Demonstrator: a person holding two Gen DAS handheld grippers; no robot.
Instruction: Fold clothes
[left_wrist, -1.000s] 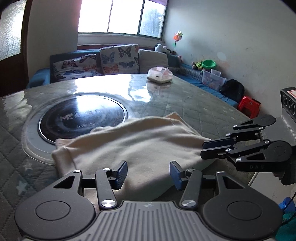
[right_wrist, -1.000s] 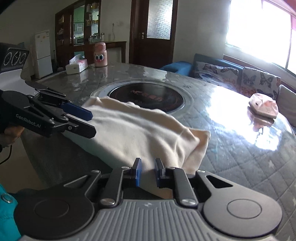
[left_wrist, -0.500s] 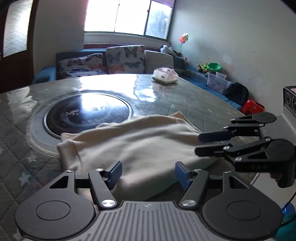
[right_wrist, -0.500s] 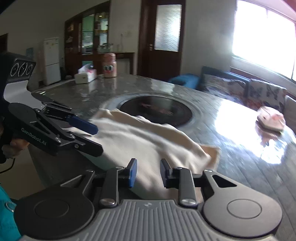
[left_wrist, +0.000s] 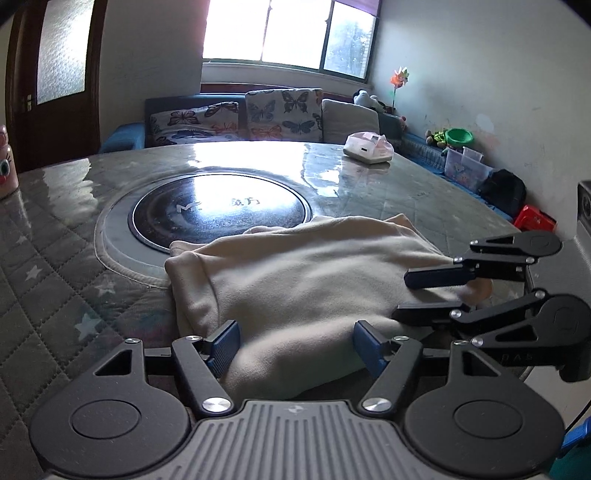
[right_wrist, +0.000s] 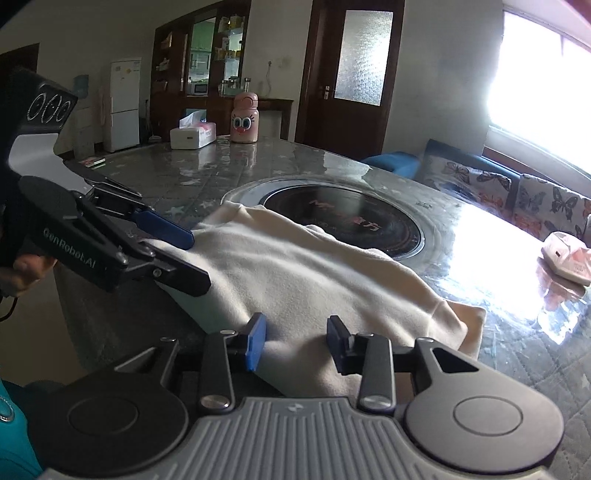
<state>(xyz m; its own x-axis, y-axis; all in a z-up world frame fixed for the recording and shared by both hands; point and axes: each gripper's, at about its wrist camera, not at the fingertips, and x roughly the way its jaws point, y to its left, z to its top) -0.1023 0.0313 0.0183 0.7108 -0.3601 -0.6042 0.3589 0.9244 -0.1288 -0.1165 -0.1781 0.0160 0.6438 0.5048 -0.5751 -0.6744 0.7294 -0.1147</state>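
A folded cream garment (left_wrist: 306, 280) lies on the round table (left_wrist: 59, 258) near its front edge, partly over the rim of the dark inset disc (left_wrist: 221, 210). My left gripper (left_wrist: 295, 343) is open, its jaws wide apart at the garment's near edge. My right gripper (right_wrist: 295, 339) is open too, jaws apart at the garment's other near edge (right_wrist: 306, 280). Each gripper shows in the other's view: the right one (left_wrist: 417, 295) at the cloth's right corner, the left one (right_wrist: 192, 258) at the cloth's left corner. Neither holds cloth.
A pink-white case (left_wrist: 367, 147) lies on the far side of the table. A pink bottle (right_wrist: 244, 122) and a tissue box (right_wrist: 192, 133) stand at the table's other end. A sofa with butterfly cushions (left_wrist: 258, 114) lies behind the table.
Both grippers have opened wider; the right one was nearly shut a second ago. Both have drawn back a little from the garment, which lies still.
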